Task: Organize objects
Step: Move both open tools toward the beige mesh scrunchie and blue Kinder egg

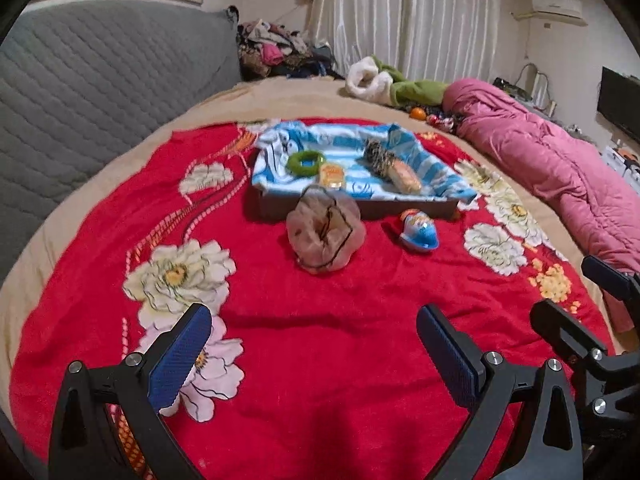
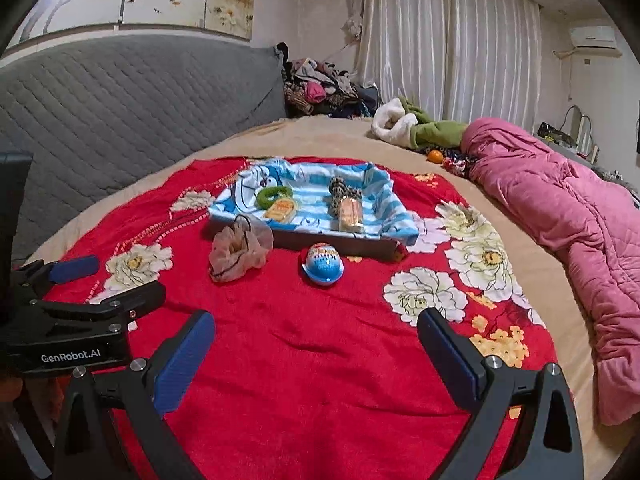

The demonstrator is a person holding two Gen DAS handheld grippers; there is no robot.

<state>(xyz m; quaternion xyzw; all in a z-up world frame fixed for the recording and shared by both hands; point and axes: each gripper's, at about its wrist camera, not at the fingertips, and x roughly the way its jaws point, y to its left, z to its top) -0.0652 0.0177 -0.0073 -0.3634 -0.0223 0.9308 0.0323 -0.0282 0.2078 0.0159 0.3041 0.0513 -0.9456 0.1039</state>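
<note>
Toys still outside the tray (image 2: 340, 246): a mesh pouch (image 2: 239, 255) and a blue egg (image 2: 322, 263), both just before its near wall. Right gripper (image 2: 316, 354), fingers spread and empty, points nearly straight at the egg; left gripper (image 1: 314, 354), likewise spread, faces the pouch.

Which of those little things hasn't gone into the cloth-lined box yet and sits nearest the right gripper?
The blue-and-white egg-shaped toy. It lies on the red floral blanket in front of the box, beside the crumpled beige mesh pouch, which sits further left.
</note>
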